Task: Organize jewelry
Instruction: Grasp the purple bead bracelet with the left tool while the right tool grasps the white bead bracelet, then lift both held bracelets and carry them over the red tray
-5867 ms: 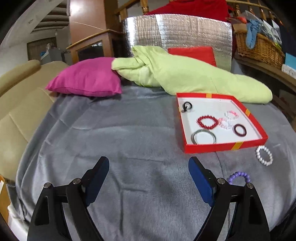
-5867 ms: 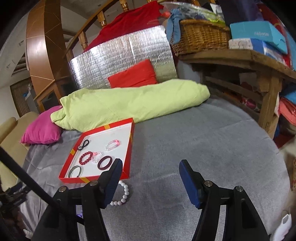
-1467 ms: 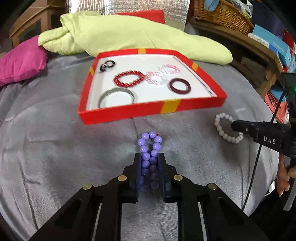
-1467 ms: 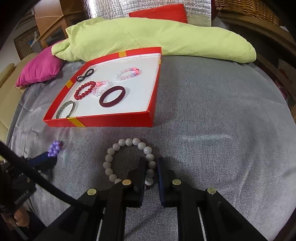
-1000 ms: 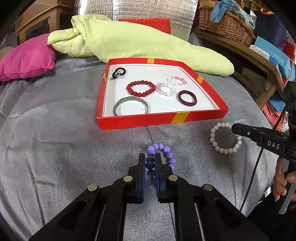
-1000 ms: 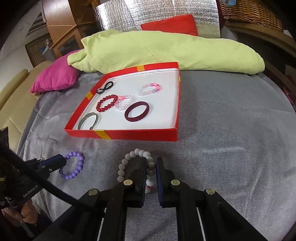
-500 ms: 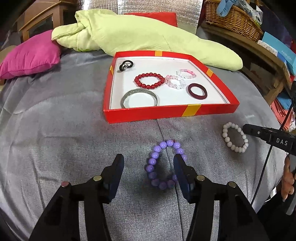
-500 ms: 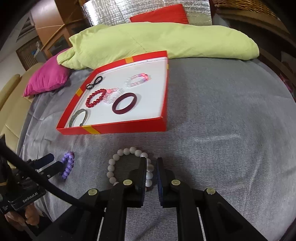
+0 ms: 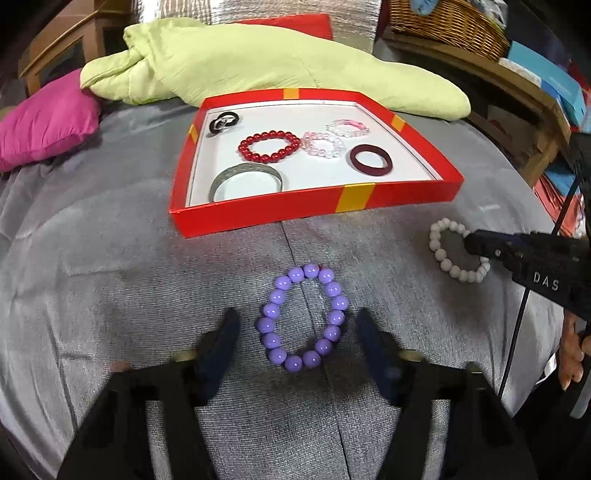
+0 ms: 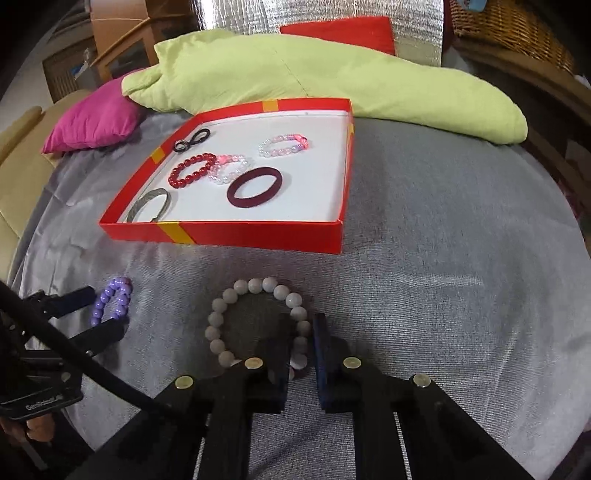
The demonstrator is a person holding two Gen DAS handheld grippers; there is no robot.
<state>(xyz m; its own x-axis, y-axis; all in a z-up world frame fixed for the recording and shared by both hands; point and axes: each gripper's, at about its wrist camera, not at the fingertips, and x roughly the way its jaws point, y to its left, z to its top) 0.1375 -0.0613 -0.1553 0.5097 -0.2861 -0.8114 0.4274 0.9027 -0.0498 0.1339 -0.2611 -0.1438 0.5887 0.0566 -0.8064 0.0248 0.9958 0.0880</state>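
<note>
A purple bead bracelet (image 9: 303,319) lies flat on the grey cloth, between the spread fingers of my open left gripper (image 9: 298,328); it also shows in the right wrist view (image 10: 112,300). A white bead bracelet (image 10: 258,325) lies on the cloth in front of the red tray (image 10: 258,236). My right gripper (image 10: 301,341) has its fingers slightly apart around the bracelet's right side. The tray (image 9: 314,210) holds several bracelets and rings.
A light green quilt (image 9: 258,62) and a pink cushion (image 9: 44,118) lie behind the tray. A wicker basket (image 9: 447,26) and boxes sit on a wooden shelf at the right. A beige sofa edge (image 10: 14,173) is at the left.
My left gripper opened and let the purple bracelet drop flat on the cloth. My right gripper, shut on the white bracelet before, now has its fingers a little apart.
</note>
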